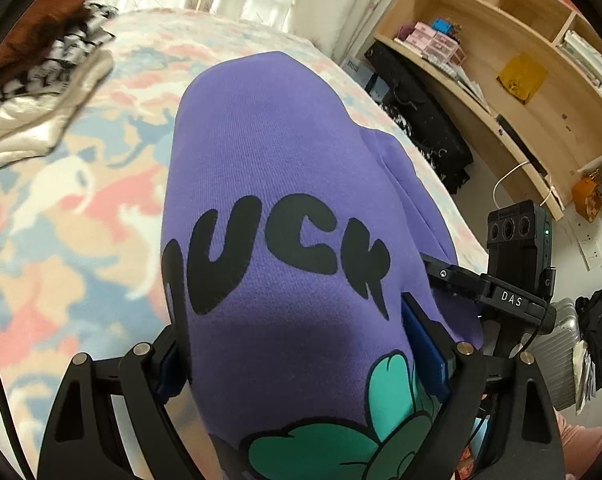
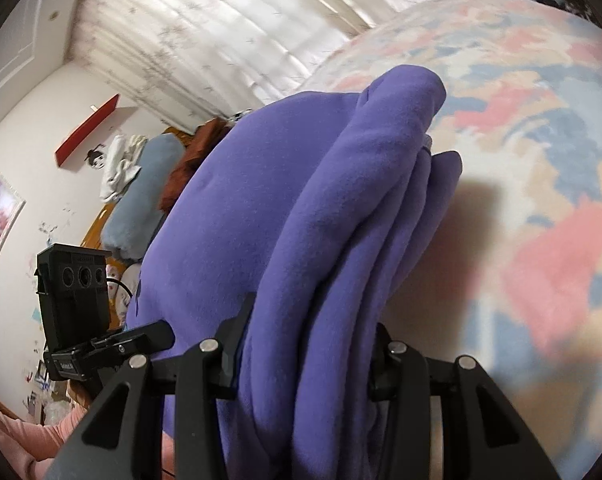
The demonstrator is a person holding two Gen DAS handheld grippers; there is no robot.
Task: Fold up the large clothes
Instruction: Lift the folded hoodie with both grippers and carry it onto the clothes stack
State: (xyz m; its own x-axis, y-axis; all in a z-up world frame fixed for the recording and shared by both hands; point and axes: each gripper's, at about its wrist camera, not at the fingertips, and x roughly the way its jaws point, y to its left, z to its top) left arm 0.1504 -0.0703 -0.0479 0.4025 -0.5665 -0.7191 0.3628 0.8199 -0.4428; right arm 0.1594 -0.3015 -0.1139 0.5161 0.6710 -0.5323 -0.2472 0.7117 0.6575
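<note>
Purple sweatshirt (image 1: pixel 277 168) hides both hand-held grippers' fingertips.

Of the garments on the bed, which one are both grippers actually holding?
The purple sweatshirt with black lettering: the left gripper and right gripper clamp it, while the brown, checkered and cream clothes lie piled untouched.

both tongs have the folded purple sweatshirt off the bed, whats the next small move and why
Probably carry it across and set it down by the stack of folded clothes. The purple sweatshirt already looks folded into a thick bundle, gripped by the left tongs and the right tongs, and it hangs above the patterned bedspread.
</note>
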